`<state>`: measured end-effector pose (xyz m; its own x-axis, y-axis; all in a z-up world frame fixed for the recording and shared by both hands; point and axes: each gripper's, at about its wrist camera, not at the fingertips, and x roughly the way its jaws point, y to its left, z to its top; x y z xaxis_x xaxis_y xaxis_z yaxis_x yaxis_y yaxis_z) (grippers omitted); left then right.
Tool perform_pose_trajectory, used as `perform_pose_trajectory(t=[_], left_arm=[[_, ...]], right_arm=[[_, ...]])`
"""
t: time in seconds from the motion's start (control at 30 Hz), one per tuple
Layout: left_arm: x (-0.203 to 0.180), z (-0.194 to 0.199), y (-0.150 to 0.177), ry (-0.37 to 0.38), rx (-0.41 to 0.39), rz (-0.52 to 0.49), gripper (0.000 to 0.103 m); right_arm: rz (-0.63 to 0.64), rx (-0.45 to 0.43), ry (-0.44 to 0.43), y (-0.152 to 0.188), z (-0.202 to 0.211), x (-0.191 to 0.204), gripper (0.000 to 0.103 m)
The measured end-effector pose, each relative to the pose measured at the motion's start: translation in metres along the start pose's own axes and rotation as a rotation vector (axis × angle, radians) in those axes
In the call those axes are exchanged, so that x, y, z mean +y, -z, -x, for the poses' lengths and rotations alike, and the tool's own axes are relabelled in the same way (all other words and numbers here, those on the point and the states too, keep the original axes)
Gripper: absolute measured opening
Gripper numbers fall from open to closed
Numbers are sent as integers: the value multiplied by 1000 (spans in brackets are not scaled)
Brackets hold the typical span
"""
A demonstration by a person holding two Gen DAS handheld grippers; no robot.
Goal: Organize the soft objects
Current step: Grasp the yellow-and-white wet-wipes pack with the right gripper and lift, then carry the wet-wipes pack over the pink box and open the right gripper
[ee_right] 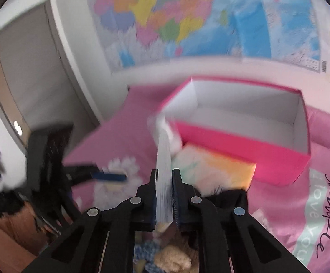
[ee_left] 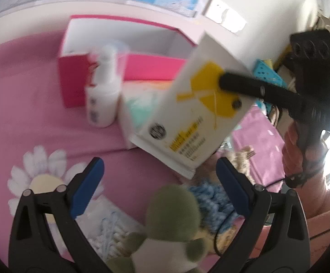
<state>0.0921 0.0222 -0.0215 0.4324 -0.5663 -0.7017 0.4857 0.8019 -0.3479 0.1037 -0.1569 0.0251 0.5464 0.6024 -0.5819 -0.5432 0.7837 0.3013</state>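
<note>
My right gripper (ee_right: 165, 174) is shut on a flat white box with a yellow hexagon print (ee_left: 187, 113). In the right wrist view that box (ee_right: 163, 159) shows edge-on between the blue pads. It hangs tilted over the pink bed sheet, in front of an open pink storage box (ee_left: 142, 68) (ee_right: 233, 145) with a white inside. My left gripper (ee_left: 159, 162) stands open above a green plush toy (ee_left: 171, 211), with nothing between its fingers. A blue knitted soft toy (ee_left: 210, 200) lies right of the plush. Under my right gripper a beige plush (ee_right: 171, 259) shows.
A white spray bottle (ee_left: 103, 91) stands by the pink box's left corner. A pastel soft pack (ee_left: 142, 104) (ee_right: 215, 166) lies in front of the box. A clear packet of cotton swabs (ee_left: 110, 227) lies at the lower left. A wall with maps rises behind the bed.
</note>
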Motion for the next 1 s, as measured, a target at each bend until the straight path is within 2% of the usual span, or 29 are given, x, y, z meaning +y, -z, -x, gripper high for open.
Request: perform_pose_trajectory(t=[0.07, 0.27, 0.3, 0.33, 0.4, 0.53, 0.73, 0.83, 1.0], left_arm=[[-6, -3, -6, 44, 13, -18, 99], [-16, -12, -25, 162, 31, -32, 99], [-16, -12, -29, 169, 29, -26, 97], [-16, -12, -35, 173, 26, -19, 90], [-17, -9, -46, 171, 14, -17, 86], [-20, 2, -72, 92, -16, -45, 69], [-15, 5, -121, -43, -20, -66, 69], [1, -6, -145, -70, 3, -53, 69], [22, -18, -160, -115, 47, -39, 69]], right_arm=[[-42, -51, -45, -7, 10, -6, 10], [-116, -114, -121, -19, 19, -14, 10], [-128, -116, -135, -19, 20, -15, 10], [-144, -120, -153, -21, 20, -17, 10], [-162, -130, -170, -25, 18, -20, 10], [-183, -185, -163, -38, 25, -30, 10], [-246, -246, -164, -61, 18, -56, 11], [-299, -265, -179, -72, 6, -71, 11], [-378, -265, -185, -86, -20, -92, 12]])
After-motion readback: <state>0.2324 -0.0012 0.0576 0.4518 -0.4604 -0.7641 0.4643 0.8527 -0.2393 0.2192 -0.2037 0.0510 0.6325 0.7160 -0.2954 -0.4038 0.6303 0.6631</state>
